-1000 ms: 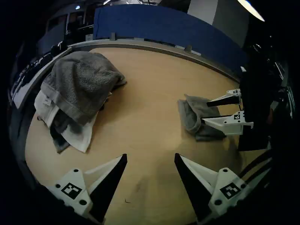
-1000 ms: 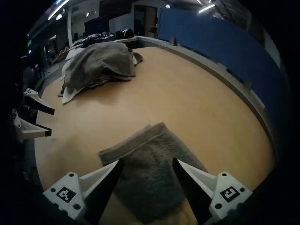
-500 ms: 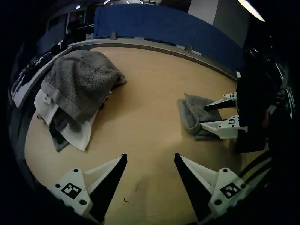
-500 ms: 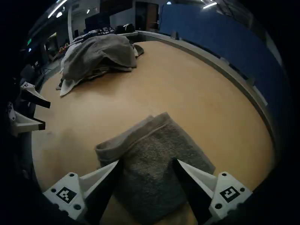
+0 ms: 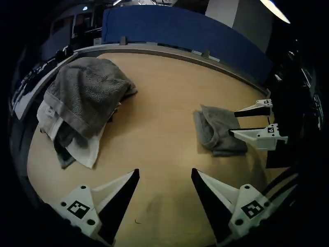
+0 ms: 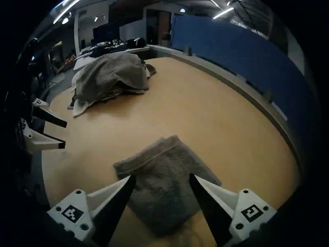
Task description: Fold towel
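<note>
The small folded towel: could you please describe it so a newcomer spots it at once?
Start at the wooden table beside the blue partition. The small folded towel lies flat before the right gripper; unlike the heaped towel pile beyond, it is neatly squared.

Light wooden table (image 5: 164, 103), blue partition (image 5: 185, 29) behind it, ceiling light (image 5: 274, 10)

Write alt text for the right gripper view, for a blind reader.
A small folded grey towel lies on a wooden table at the tips of the open right gripper. A pile of towels sits farther back, the left gripper at the left edge.
</note>
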A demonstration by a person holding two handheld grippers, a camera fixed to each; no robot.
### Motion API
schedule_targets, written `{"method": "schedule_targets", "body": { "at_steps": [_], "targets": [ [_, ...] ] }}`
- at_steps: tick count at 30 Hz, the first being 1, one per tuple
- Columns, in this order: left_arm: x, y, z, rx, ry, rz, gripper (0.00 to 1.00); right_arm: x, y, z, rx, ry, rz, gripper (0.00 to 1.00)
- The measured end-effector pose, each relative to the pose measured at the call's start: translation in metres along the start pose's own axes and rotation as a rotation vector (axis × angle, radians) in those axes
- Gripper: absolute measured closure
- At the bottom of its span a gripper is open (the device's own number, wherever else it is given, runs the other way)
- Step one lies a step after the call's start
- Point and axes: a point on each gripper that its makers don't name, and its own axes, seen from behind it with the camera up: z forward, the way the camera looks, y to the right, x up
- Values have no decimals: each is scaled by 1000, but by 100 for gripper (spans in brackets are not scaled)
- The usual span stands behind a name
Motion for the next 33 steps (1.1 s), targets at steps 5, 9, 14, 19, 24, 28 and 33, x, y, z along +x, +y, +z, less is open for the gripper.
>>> {"method": "schedule_targets", "body": {
  "at_steps": [5, 9, 14, 19, 24, 28, 33],
  "targets": [
    [2, 2, 0, -2, 1, 1, 6, -21, 1, -13, -3, -18, 15, 0],
    [0, 3, 1, -3, 0, 2, 6, -39, -1, -21, -5, -37, 24, 0],
    [-2, 4, 0, -2, -1, 4, 6, -57, 0, -29, -13, -56, 29, 0],
    [-2, 4, 0, 0, 0, 4, 6, -69, 1, -34, -23, -66, 31, 0],
    [-1, 3, -1, 3, 0, 7, 6, -78, 2, -37, -23, -78, 29, 6],
    [0, 2, -2, 4, 1, 8, 6, -84, 3, -38, -28, -89, 34, 27],
    [1, 1, -2, 5, 3, 7, 6, -91, 3, -37, -26, -104, 47, 32]
  ]
}}
